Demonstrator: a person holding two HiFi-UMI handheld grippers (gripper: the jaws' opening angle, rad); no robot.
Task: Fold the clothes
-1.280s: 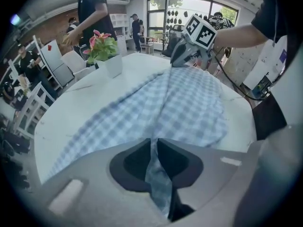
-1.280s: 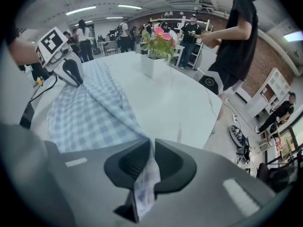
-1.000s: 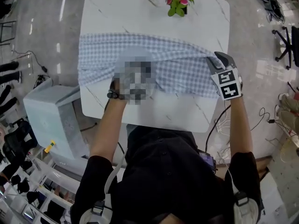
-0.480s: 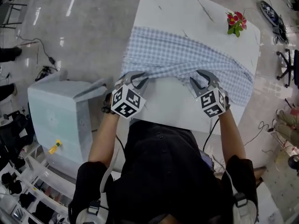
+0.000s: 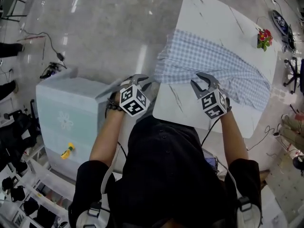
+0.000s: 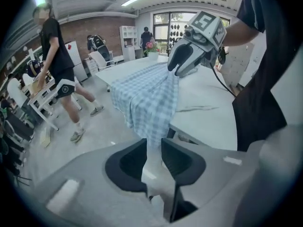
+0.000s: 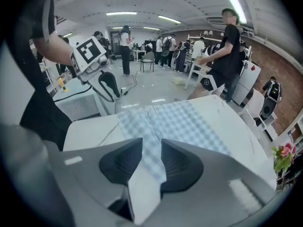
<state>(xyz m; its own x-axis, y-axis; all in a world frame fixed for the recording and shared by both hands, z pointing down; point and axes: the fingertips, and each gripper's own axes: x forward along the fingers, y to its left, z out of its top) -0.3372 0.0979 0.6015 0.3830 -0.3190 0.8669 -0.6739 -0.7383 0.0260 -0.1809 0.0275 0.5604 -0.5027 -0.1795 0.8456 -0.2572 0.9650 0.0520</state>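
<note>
A blue-and-white checked garment (image 5: 216, 63) lies across the white marble table (image 5: 187, 110), and its near-left end hangs over the table's corner (image 6: 147, 98). My left gripper (image 5: 141, 82) is just off that corner. A strip of the cloth is pinched between its pads (image 6: 153, 143), though its jaws have just been opening a little. My right gripper (image 5: 204, 81) is over the table's near edge. Its jaws have just been closing and are shut on a fold of the same garment (image 7: 151, 148). The cloth stretches between the two grippers.
A pot of red flowers (image 5: 264, 37) stands at the table's far end. A pale blue cabinet (image 5: 71, 118) is on the floor left of me. Cables (image 5: 45, 37) trail on the floor. Several people, chairs and shelves fill the room beyond.
Both grippers have moved left along the table's near side with the garment's edge. The left one has gone from over the cloth to beyond the table's corner, and the cloth now hangs off there.
</note>
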